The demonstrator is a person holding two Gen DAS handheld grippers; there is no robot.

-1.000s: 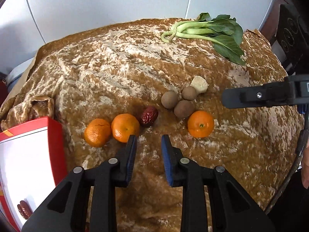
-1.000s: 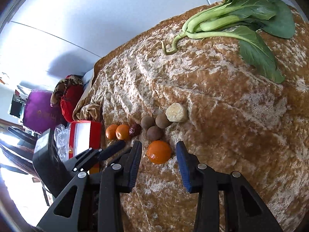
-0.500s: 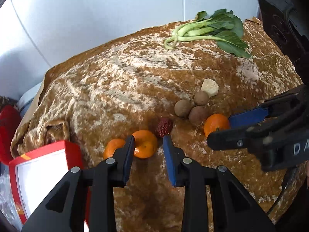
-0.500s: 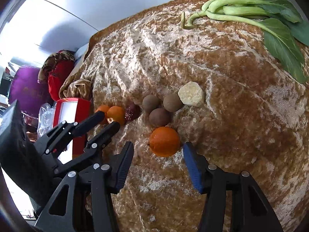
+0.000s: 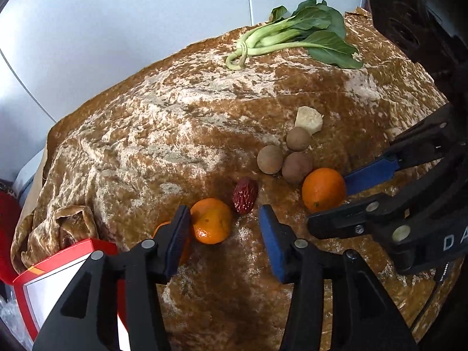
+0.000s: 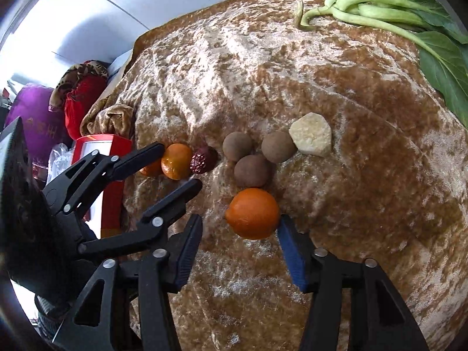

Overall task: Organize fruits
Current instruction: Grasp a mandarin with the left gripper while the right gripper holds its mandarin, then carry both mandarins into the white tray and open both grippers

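Note:
On the brown velvet cloth [image 5: 181, 134] lie three oranges, a red date [image 5: 245, 195], three brown round fruits [image 5: 269, 159] and a pale chunk [image 5: 308, 121]. My left gripper [image 5: 223, 219] points down over the middle orange [image 5: 212, 220]; its jaws are opening, with the orange between them against the left pad. A second orange [image 5: 162, 228] hides partly behind that finger. My right gripper [image 6: 239, 226] straddles the right orange [image 6: 252, 213]; its jaws are closing, the right pad at the fruit's side and the left pad clear of it.
Bok choy [image 5: 307, 35] lies at the far edge of the cloth. A red and white box [image 5: 58, 266] stands at the near left by a bunched fold of cloth [image 5: 67, 228]. White wall panels rise behind. The two grippers sit close side by side.
My left gripper's jaws have spread apart around the middle orange. The right gripper has come down and in over the right orange, widening and then narrowing its jaws. Both views have rolled.

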